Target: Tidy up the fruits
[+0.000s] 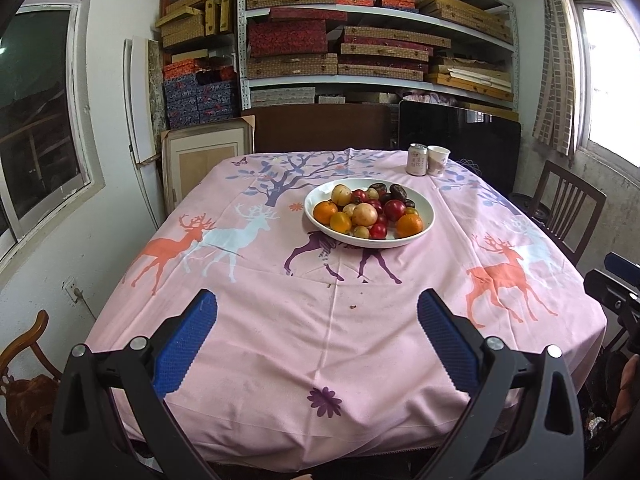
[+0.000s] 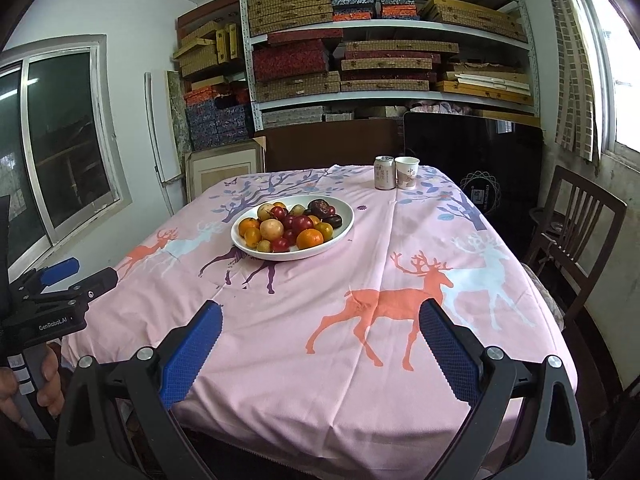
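Blue-padded left gripper [image 1: 316, 312] spread wide, empty, over the near table edge | right gripper [image 2: 320, 320] likewise apart, empty | left unit's body reads "GenRoboLAI" in the right wrist view | white bowl [image 1: 426, 210] of fruits [image 1: 366, 212] mid-table on pink deer tablecloth [image 1: 280, 320] | can [image 1: 417, 159] touching paper cup [image 1: 438, 160] at far edge, print unreadable

On my left gripper [image 2: 60, 276], seen from my right wrist, the black body reads "GenRoboLAI" in white. The can [image 2: 385, 173] and paper cup [image 2: 407, 172] at the table's far end carry red print too small for me to read.
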`<state>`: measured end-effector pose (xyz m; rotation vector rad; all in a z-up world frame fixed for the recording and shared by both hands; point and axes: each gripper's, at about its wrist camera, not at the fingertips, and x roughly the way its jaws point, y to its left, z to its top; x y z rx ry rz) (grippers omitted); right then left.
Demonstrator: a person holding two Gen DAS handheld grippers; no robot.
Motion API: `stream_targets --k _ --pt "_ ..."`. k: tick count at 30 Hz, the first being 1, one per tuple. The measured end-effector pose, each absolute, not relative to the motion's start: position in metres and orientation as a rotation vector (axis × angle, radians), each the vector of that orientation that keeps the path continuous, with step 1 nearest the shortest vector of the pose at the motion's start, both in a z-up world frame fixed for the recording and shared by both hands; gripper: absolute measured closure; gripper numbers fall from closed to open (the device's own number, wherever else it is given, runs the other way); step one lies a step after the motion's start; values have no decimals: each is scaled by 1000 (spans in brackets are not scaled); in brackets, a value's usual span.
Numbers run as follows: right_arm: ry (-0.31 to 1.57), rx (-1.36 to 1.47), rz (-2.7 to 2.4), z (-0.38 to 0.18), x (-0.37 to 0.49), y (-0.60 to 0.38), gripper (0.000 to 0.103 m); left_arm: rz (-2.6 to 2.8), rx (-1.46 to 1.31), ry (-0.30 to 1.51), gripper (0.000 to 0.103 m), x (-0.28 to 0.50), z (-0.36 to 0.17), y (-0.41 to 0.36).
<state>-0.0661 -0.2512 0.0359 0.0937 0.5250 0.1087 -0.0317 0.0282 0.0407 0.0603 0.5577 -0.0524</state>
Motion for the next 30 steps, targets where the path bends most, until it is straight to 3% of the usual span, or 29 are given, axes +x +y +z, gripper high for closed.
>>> stream_targets --k 30 --pt "560 115 110 29 -62 -252 4 -51 39 591 5 -23 35 37"
